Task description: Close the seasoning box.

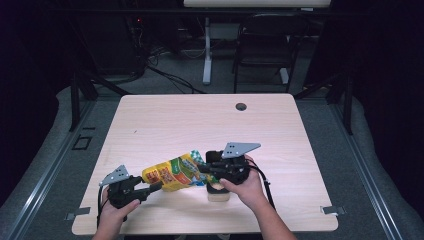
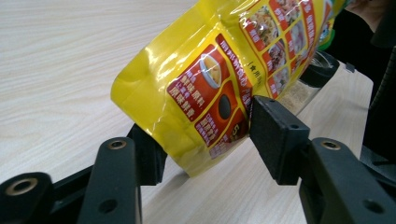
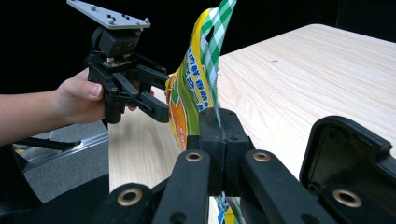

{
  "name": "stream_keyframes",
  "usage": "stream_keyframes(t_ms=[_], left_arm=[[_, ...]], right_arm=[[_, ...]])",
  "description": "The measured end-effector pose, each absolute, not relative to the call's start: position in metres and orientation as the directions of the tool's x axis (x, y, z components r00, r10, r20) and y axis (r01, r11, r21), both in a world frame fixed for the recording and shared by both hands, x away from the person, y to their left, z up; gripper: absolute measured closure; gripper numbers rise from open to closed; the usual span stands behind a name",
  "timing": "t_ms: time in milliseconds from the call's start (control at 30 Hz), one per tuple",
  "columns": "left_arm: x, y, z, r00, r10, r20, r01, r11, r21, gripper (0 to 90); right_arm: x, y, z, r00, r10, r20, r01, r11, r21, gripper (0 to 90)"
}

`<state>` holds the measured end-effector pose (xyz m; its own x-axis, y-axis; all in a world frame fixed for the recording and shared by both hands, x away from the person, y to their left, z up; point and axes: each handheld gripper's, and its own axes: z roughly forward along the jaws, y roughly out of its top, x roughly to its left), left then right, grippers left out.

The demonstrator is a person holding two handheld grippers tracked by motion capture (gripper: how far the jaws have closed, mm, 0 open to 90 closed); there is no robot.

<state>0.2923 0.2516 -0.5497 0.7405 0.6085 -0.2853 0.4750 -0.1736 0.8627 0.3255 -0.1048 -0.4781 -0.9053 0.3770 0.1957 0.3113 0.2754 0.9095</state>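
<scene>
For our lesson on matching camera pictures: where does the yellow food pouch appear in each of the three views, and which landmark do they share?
High view: the yellow food pouch lies slanted at lower centre, between both claws.
Left gripper view: it spans centre to upper right, between that claw's jaws.
Right gripper view: it stands edge-on at centre, its top pinched in that claw's shut jaws.
Shared landmark: the pale wooden table.

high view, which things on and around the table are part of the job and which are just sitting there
In the job:
- glossy yellow plastic food pouch, tilted toward the jar
- clear glass jar with black lid, partly hidden
- left claw, pouch bottom between its jaws
- right claw, shut on the pouch top

Lying about:
- black metal chair behind the light wooden table
</scene>
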Motion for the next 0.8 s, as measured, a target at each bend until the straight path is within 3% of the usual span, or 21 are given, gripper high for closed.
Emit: stream_keyframes(t_ms=[800], left_arm=[[0.293, 0.269, -0.547, 0.682, 0.675, -0.281, 0.469, -0.108, 0.876, 48.1]], right_arm=[[0.325, -0.105, -0.472, -0.908, 0.384, 0.170, 0.290, 0.280, 0.915, 90.0]])
